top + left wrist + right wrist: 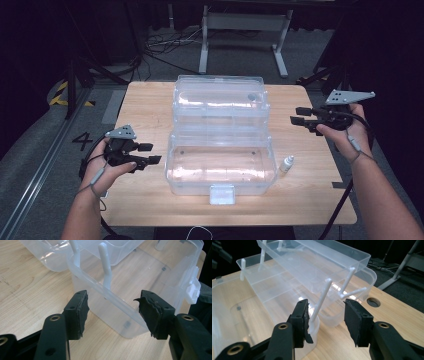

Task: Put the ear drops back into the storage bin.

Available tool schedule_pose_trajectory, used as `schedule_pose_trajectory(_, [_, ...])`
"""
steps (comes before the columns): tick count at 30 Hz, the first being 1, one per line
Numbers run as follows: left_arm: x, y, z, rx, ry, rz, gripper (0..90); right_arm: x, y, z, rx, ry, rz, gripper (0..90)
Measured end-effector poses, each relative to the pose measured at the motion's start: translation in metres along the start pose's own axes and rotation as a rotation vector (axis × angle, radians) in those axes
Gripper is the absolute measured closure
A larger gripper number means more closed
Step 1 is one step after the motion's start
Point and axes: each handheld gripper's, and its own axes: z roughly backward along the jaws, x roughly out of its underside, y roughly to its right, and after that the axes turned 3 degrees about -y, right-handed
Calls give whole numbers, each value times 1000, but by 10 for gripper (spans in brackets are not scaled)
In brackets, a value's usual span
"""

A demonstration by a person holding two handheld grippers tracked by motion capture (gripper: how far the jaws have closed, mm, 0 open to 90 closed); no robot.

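A big see-through plastic box with fold-out trays sits open in the middle of the light wooden table. The left gripper waits at the box's 9 o'clock side, jaws spread wide with nothing between them. The right gripper hovers at about 2 o'clock, jaws spread too, holding nothing. A small white dropper bottle stands just beside the box at 3 o'clock.

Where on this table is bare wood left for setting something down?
The table is bare along its left strip beside the open clear box, along the near edge either side of the latch, and at the far right corner. The small bottle crowds the box's right side.
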Motion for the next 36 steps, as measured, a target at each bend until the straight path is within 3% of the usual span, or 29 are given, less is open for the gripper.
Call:
schedule_pose_trajectory(7, [3,-4,1,-27,-9,38,411,7,-1,5,-10,-43,-12,545])
schedule_pose_trajectory(13, [6,-7,1,-50,-13,66,390,12,-5,3,10,-142,-24,545])
schedule_pose_trajectory(20, [8,-9,1,-55,-16,81,388,15,-7,-2,1,-207,-18,544])
schedule_pose_trajectory(32, [12,-12,1,-70,-36,102,389,20,-11,-25,-14,-496,5,560])
schedule_pose_trajectory(36, [13,-13,2,-79,-44,115,386,21,-13,-32,-23,-555,11,561])
